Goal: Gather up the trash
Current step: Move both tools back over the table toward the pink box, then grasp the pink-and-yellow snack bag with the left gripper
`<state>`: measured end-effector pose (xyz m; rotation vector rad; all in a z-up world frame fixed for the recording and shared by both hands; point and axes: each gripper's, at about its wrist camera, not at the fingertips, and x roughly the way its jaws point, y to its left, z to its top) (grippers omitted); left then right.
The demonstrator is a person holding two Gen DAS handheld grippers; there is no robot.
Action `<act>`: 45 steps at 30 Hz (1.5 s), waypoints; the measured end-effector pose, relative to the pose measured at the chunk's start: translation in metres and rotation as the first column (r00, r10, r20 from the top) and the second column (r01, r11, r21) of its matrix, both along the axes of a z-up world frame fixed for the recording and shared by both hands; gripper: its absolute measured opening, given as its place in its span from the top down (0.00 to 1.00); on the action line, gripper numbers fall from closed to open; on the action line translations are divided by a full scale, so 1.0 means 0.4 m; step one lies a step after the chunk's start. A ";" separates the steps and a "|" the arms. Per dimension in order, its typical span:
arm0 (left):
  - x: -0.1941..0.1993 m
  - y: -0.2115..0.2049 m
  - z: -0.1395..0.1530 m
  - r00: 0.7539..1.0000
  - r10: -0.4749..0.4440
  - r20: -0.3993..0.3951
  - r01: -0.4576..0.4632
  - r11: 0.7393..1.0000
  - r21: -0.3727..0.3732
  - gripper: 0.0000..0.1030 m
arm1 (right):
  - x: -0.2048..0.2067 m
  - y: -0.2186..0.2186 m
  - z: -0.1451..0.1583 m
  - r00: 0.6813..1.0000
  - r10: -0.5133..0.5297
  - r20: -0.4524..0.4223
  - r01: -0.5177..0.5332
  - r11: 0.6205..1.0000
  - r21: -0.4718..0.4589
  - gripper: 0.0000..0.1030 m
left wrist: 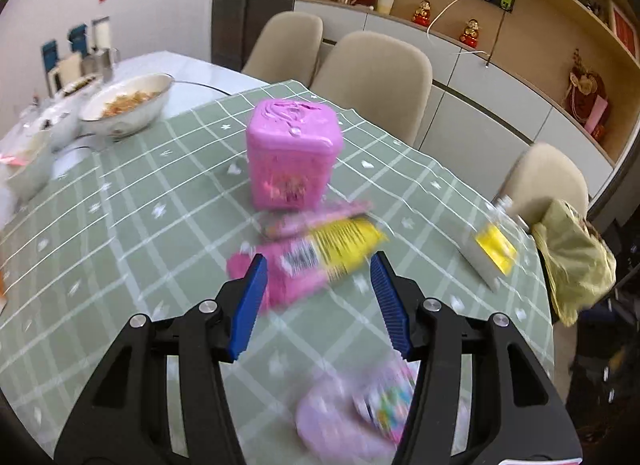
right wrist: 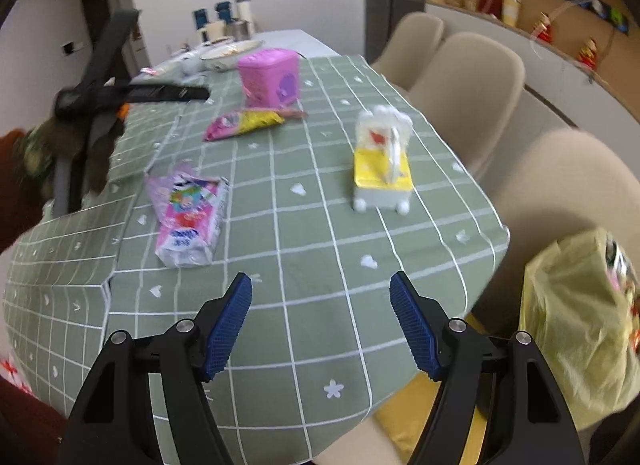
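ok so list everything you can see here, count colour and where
pink box: 1, pink, lidded, mid table
snack wrapper: 1, pink and yellow, flat in front of the box
purple packet: 1, purple-pink, near table edge
tissue pack holder: 1, white with yellow pack, right side of table
tablecloth: 1, green with white grid
bowls: several, white, far left
chairs: 3, beige, beyond table
bag: 1, yellow-green, beside table
left gripper: jaws open above wrapper
right gripper: jaws open, empty

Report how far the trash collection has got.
Done: nothing visibly; the yellow plastic bag bulges, contents unclear. In hand: nothing; both hand-held grippers, left and right, are open and empty. Left: pink-and-yellow wrapper, pink-and-white pack, yellow-and-white carton.
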<state>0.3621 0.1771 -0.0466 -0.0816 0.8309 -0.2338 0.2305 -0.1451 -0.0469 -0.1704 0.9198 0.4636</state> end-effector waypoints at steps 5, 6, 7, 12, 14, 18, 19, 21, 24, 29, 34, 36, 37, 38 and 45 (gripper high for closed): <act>0.159 -0.023 -0.087 0.996 -0.047 -0.077 0.048 0.999 0.014 0.51 | 0.002 -0.018 -0.033 0.996 -0.077 -0.038 0.077 0.997 0.004 0.34; 0.178 -0.033 -0.103 0.994 -0.048 -0.095 0.052 0.998 0.041 0.51 | 0.001 -0.019 -0.035 0.996 -0.082 -0.034 0.082 0.997 0.000 0.34; 0.189 -0.036 -0.115 0.993 -0.046 -0.109 0.053 0.997 0.057 0.51 | 0.000 -0.020 -0.038 0.996 -0.086 -0.030 0.086 0.996 -0.003 0.34; 0.187 -0.033 -0.144 0.990 0.002 -0.143 0.009 0.997 0.074 0.82 | 0.015 -0.005 -0.053 0.996 -0.087 -0.019 0.088 0.996 0.006 0.34; 0.166 -0.021 -0.140 0.987 0.033 -0.155 -0.024 0.998 0.063 0.96 | 0.025 0.013 -0.056 0.997 -0.080 -0.021 0.081 0.997 0.017 0.34; 0.078 0.012 -0.107 0.987 0.055 -0.153 -0.054 0.998 0.009 1.00 | 0.031 0.058 -0.048 0.999 -0.039 -0.024 0.040 0.998 0.057 0.34; 0.062 0.016 -0.101 0.986 0.052 -0.156 -0.053 0.999 -0.005 1.00 | 0.033 0.070 -0.046 0.999 -0.027 -0.025 0.028 0.997 0.065 0.34; 0.011 0.027 -0.086 0.987 0.032 -0.160 -0.040 0.998 -0.045 1.00 | 0.038 0.100 -0.040 1.000 -0.002 -0.023 0.004 0.997 0.081 0.34; -0.051 0.027 -0.079 0.987 -0.013 -0.163 0.003 0.998 -0.066 1.00 | 0.049 0.145 -0.037 0.999 0.034 -0.024 -0.031 0.995 0.098 0.34; -0.078 0.008 -0.047 0.990 -0.107 -0.090 0.102 0.993 -0.062 0.52 | 0.068 0.203 -0.027 0.998 0.061 -0.024 -0.058 0.991 0.120 0.34; -0.025 -0.034 -0.060 0.977 -0.207 -0.058 0.211 0.973 0.092 0.44 | 0.063 0.231 -0.025 0.996 0.089 -0.007 -0.088 0.991 0.097 0.34; 0.008 -0.039 -0.101 0.974 -0.196 -0.112 0.210 0.969 0.132 0.44 | 0.067 0.225 -0.031 0.997 0.079 -0.007 -0.078 0.993 0.087 0.34; 0.019 -0.038 -0.122 0.972 -0.182 -0.148 0.202 0.969 0.141 0.46 | 0.070 0.219 -0.032 0.997 0.074 -0.009 -0.073 0.993 0.090 0.34; 0.022 -0.033 -0.132 0.972 -0.167 -0.167 0.191 0.971 0.143 0.56 | 0.076 0.212 -0.033 0.998 0.069 -0.012 -0.068 0.993 0.093 0.34; -0.079 0.063 -0.080 0.986 0.009 -0.166 -0.022 0.997 -0.078 0.77 | 0.166 0.252 -0.010 0.993 0.119 0.025 -0.121 0.991 0.065 0.34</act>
